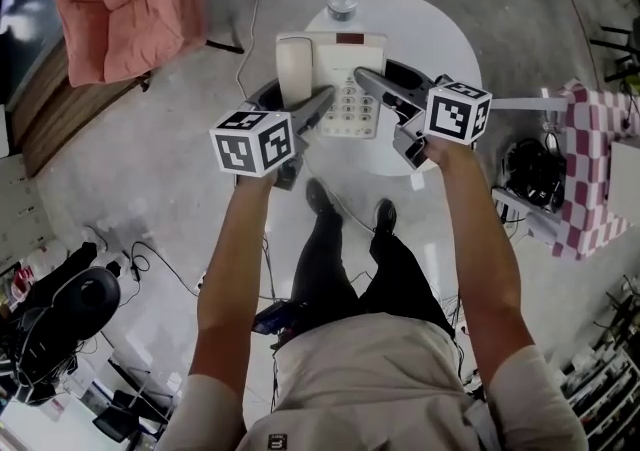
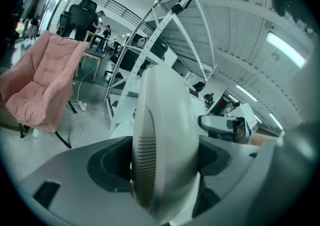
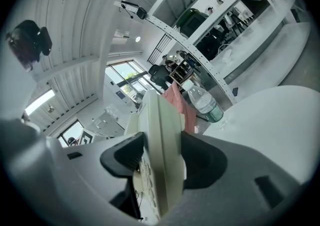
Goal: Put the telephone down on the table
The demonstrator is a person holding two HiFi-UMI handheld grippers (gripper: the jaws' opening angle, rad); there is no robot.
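Grips the cream plastic desk telephone [image 1: 330, 79] on both flanks, handset side pinched in the left gripper [image 1: 315, 107], keypad edge in the right gripper [image 1: 372, 84]. Hangs apparently just above the round white table [image 1: 442, 34], long axis pointing away; needs lowering straight down.

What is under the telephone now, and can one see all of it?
The round white table is under the telephone; its bare top shows to the right and beyond. The part straight below the telephone is covered, so whether they touch cannot be told.
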